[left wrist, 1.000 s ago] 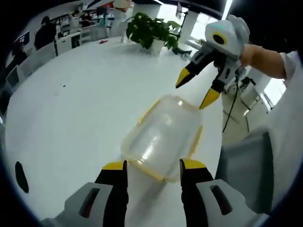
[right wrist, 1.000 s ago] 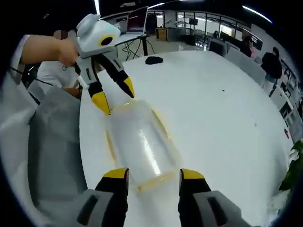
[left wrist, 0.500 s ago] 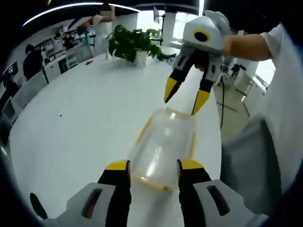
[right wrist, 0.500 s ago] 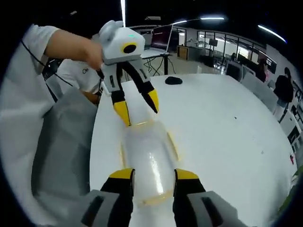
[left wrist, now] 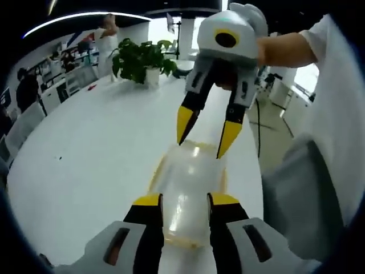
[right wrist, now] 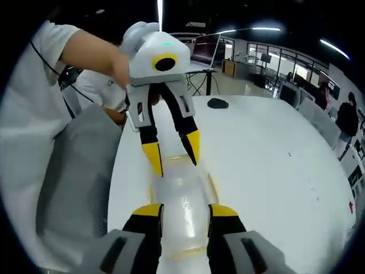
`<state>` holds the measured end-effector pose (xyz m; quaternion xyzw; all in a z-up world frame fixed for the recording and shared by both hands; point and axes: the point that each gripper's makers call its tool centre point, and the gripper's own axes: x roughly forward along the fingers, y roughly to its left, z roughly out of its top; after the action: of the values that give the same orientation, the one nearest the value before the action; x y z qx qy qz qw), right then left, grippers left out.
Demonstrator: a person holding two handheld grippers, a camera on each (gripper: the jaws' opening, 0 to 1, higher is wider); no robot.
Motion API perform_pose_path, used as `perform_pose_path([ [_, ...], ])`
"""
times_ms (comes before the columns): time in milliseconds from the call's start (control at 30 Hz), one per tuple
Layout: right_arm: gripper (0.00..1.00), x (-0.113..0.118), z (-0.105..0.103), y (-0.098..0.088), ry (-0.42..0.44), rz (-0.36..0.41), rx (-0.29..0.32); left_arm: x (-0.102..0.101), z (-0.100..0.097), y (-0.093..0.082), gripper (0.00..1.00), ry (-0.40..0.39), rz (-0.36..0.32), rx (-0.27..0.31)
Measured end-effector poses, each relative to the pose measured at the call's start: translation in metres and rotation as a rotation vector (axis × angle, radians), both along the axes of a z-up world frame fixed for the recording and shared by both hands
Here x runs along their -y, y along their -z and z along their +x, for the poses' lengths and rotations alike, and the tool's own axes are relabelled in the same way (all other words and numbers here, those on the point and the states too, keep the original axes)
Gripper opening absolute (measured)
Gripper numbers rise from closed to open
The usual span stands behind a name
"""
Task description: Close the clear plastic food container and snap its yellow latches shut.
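Note:
The clear plastic container (left wrist: 191, 191) with yellow latches along its edges lies on the white table (left wrist: 85, 148), lid on top. My left gripper (left wrist: 185, 201) stands open, its yellow-tipped jaws straddling the container's near end. My right gripper (left wrist: 205, 134) comes down from above, open, its tips at the far end. In the right gripper view the same container (right wrist: 181, 197) runs away from my right gripper (right wrist: 186, 211), whose jaws flank its near end. There the left gripper (right wrist: 174, 157) points down at the far end, a hand holding it.
A potted plant (left wrist: 140, 60) stands at the table's far side. A black mouse-like object (right wrist: 218, 103) lies farther along the table. A grey chair back (right wrist: 74, 165) and the person's white sleeve sit close to the table edge beside the container. People sit at distant desks.
Both grippers have come closer to the container and to each other, now lined up over its two ends. Their jaws stand narrower than a second ago. The container has stayed put.

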<state>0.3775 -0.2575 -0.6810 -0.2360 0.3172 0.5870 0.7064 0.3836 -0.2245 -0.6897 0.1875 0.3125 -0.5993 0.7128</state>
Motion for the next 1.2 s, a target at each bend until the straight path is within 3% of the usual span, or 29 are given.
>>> perform_pose_path([
  [333,0.26,-0.011,0.009,0.010,-0.036,-0.020,0.017,0.015,-0.003,0.011,0.26,0.075,0.014,0.041],
  [733,0.25,-0.021,0.017,0.024,-0.063,-0.038,0.001,0.025,-0.014,0.020,0.26,0.132,0.020,0.035],
  [867,0.27,-0.022,0.015,0.027,-0.073,-0.040,-0.010,0.027,-0.023,0.024,0.31,0.167,0.041,0.048],
  [1000,0.32,-0.022,0.017,0.029,-0.068,-0.048,-0.012,0.025,-0.030,0.029,0.43,0.221,0.083,0.124],
  [1033,0.33,-0.023,0.017,0.029,-0.067,-0.043,-0.012,0.026,-0.032,0.029,0.45,0.212,0.079,0.120],
  [1200,0.47,-0.023,0.017,0.036,-0.081,-0.070,-0.010,0.026,-0.034,0.035,0.55,0.213,0.105,0.169],
])
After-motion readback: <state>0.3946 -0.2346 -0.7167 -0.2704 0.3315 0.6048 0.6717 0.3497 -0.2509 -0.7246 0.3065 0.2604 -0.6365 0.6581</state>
